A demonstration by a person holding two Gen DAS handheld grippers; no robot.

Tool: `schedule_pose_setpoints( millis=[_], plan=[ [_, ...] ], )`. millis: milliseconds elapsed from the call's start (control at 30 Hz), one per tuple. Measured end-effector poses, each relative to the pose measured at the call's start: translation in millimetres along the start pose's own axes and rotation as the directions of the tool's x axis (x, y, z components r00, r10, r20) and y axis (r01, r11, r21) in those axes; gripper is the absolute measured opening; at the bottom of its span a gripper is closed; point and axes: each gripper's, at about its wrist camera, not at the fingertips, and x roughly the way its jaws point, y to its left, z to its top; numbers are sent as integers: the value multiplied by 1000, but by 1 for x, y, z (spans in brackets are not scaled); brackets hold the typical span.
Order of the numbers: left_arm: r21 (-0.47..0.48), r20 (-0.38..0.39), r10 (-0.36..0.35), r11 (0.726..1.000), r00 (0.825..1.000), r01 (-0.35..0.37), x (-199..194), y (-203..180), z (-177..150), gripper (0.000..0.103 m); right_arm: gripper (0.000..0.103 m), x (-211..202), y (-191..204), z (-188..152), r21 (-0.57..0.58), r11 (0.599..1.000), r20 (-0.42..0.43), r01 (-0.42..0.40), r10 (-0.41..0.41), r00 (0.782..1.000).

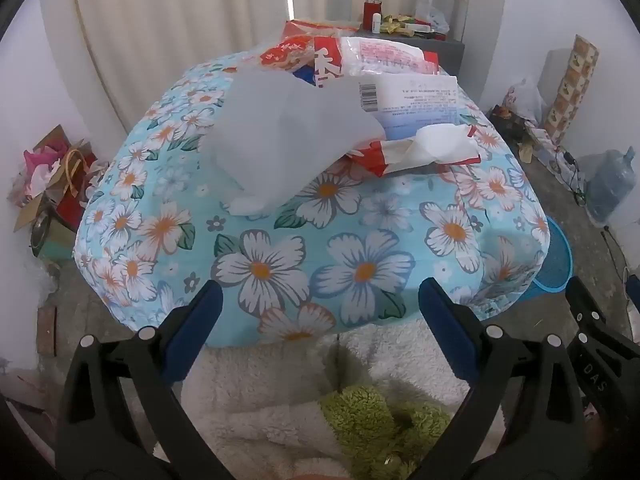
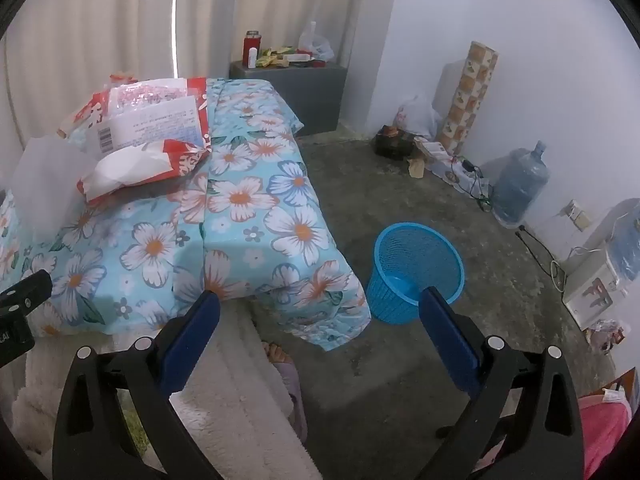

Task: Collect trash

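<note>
Pale cream pleated curtains fill the upper left of the right wrist view, with one thin bright line of daylight between them. To their right stands a plain white wall. The rough grey concrete floor takes the middle and the right. A dark grey box-shaped cabinet stands in the corner at upper centre. A large clear blue plastic water bottle stands by the wall at right, near a tall patterned cardboard column. A white fluffy rug lies at the bottom of the left wrist view.
</note>
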Motion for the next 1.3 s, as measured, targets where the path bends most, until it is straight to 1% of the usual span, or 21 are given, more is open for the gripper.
schedule_pose_setpoints(
  millis=[533,933,967,1200,1233,1300],
  plan=[
    [-1,3,4,1000,1000,-4,1,1,1,94,97,-1,1,1,4,1000,3,-5,5,1000],
    [0,3,4,1000,1000,-4,-3,10,0,94,97,-2,1,3,6,1000,3,-6,6,1000],
    [2,4,4,1000,1000,-4,-2,5,0,94,97,-2,1,3,7,1000,4,-7,7,1000],
    [3,5,4,1000,1000,-4,-4,12,0,94,97,-2,1,4,7,1000,5,-7,7,1000],
    [2,4,7,1000,1000,-7,-2,5,0,94,97,-2,1,4,7,1000,5,-8,7,1000],
    [2,5,7,1000,1000,-7,-3,5,0,94,97,-2,1,4,8,1000,6,-7,7,1000]
  ],
)
